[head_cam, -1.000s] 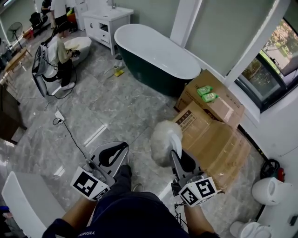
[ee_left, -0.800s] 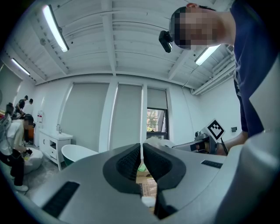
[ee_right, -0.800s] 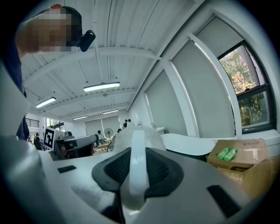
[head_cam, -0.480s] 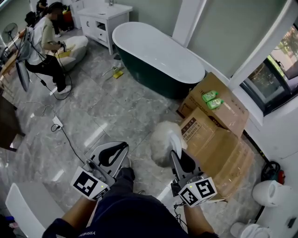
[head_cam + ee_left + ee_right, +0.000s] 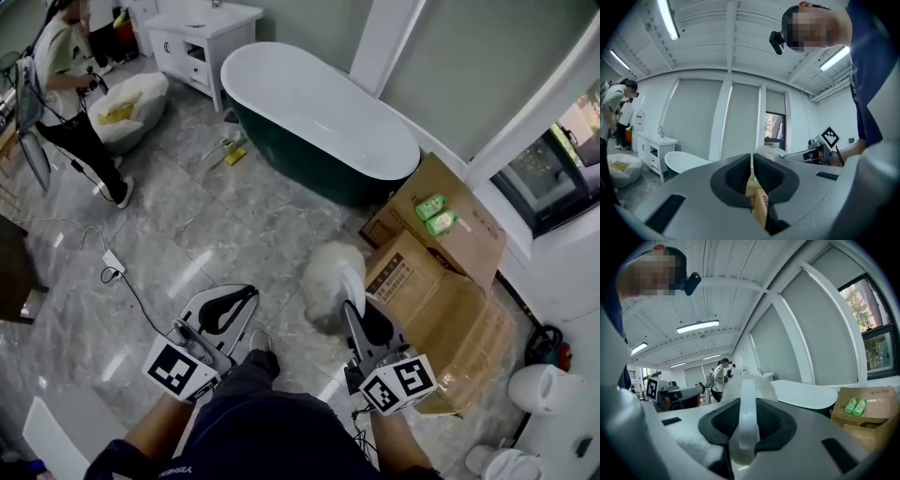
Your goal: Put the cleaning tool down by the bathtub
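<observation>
White cleaning tool point(image 5: 330, 281) pointed fluffy end toward the bathtub point(image 5: 309, 103), handle clamped in my right gripper point(image 5: 361, 319); left gripper point(image 5: 234, 305) closed, empty; bare floor point(image 5: 234, 216) lay ahead, boxes point(image 5: 441, 291) rightward.

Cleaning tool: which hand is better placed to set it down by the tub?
Right. The right gripper clamps the handle of the cleaning tool; the left gripper is shut and empty.

Printed panel on cardboard box point(image 5: 394, 277): too small to read. White lettering on dark sleeve point(image 5: 174, 472): cut off, illegible. Black-and-white square code markers on left gripper point(image 5: 236, 300) and right gripper point(image 5: 354, 317); no lettering.
</observation>
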A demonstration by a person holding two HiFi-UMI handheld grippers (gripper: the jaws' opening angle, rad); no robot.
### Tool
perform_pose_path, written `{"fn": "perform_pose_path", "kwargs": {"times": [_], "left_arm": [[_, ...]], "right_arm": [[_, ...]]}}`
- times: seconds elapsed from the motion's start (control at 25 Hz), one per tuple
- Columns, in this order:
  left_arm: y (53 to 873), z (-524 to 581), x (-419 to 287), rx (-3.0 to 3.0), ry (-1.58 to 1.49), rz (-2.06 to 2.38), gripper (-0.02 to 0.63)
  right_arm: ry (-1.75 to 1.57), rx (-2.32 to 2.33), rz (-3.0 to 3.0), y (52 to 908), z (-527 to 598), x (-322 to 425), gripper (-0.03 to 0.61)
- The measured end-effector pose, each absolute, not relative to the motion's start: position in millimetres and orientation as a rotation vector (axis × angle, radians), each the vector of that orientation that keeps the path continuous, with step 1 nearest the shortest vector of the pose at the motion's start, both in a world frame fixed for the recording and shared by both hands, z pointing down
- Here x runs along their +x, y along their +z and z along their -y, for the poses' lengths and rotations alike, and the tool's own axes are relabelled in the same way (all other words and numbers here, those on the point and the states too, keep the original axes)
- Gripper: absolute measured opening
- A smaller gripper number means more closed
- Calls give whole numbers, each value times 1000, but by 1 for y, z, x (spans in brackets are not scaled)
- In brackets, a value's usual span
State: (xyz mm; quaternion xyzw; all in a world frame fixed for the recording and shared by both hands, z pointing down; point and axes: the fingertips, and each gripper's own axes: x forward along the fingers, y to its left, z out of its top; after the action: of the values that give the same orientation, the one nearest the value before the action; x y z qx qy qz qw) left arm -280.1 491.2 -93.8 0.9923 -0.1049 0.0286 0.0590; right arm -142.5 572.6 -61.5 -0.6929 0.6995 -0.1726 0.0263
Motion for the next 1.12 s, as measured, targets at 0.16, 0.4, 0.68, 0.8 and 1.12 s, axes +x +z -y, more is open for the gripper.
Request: {"fn": "perform_pose_path", "kwargs": {"times": [0.16,0.4,0.68,0.8,1.12], "left_arm": [[-96,-450,-275,2995,87,297,41],[-94,-406,-267,2996,89,269,41],[-91,-367,-261,2997,86,283,41],[-91,-354,-257,2999,79,298,41],[-89,-314,-227,3003,87,324,41]], "right_arm": [[-541,-2160,-2146,-65,-534,-138,92],[-547,-2174,-2128,-65,-490,-131,92],[-542,-2179,-2135,-62,-451,-119,92],[-532,-2182,-2138,-63,-438,-111,92],[-525,-2182,-2128,-59,-399,-70,92]]}}
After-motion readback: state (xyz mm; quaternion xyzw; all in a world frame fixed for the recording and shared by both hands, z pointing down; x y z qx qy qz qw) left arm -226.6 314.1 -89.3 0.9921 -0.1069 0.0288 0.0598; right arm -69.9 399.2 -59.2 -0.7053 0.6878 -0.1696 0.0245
